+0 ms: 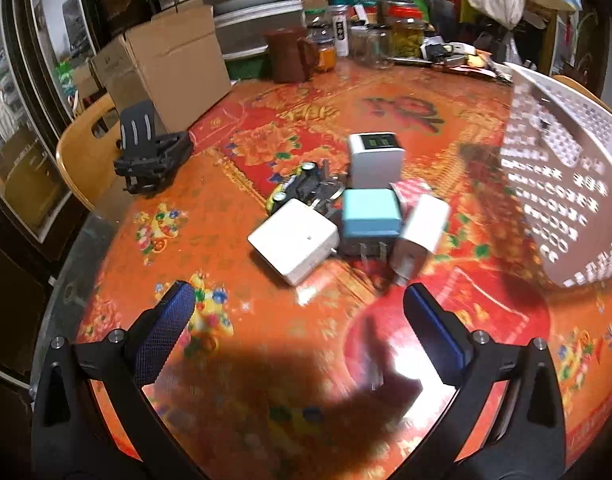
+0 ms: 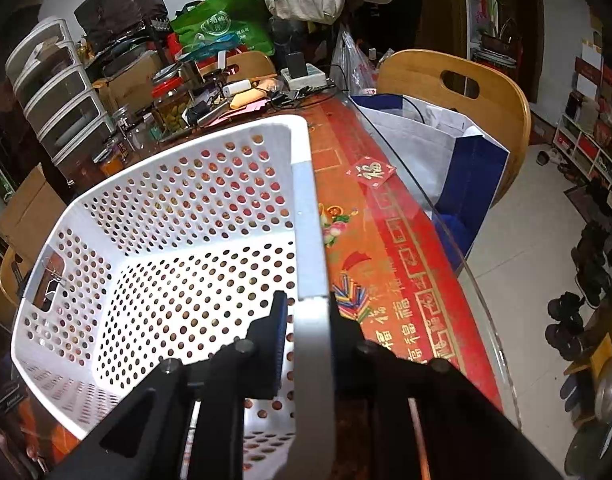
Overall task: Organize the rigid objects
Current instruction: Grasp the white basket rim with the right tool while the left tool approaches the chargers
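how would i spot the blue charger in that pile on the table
Find the white perforated basket on the red patterned table; a cluster of chargers lies left of it. The blue charger sits mid-cluster, metal prongs facing the camera, the only coloured block among white ones.

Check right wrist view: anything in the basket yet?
No. The white basket shows only its bare perforated floor and walls, while the right gripper clamps its rim.
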Demonstrator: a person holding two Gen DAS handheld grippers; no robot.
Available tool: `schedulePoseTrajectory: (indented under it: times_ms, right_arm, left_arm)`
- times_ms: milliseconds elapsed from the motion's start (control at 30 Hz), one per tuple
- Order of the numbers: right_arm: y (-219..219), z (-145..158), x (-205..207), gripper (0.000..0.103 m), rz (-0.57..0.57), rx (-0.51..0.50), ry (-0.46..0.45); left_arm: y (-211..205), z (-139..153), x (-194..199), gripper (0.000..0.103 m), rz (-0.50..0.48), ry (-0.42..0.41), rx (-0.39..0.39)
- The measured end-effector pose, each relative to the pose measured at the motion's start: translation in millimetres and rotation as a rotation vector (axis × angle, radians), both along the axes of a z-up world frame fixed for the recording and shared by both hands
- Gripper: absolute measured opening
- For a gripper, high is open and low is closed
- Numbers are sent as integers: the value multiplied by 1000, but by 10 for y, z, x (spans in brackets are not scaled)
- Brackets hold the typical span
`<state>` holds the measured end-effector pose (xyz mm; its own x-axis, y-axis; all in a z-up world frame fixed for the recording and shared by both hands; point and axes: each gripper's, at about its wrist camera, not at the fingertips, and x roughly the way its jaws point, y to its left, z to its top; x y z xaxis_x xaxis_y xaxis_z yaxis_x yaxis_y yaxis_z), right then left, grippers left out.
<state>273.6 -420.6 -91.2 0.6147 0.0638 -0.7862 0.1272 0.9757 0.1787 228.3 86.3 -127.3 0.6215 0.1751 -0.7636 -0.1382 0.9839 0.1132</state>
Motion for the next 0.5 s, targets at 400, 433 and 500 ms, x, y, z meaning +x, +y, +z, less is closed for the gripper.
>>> schedulePoseTrajectory:
  times_ms: [400, 433, 500]
  right_arm:
    - [26, 8, 15, 15, -21, -41, 7]
    - [28, 7, 17, 15, -21, -42, 8]
    - [39, 5, 19, 15, -18, -47, 9]
  left_arm:
    - [491, -295, 522, 96, 23, 51, -53]
    - [491, -315, 561, 93, 12, 56, -49]
    - [452, -341, 583, 87, 1, 67, -55]
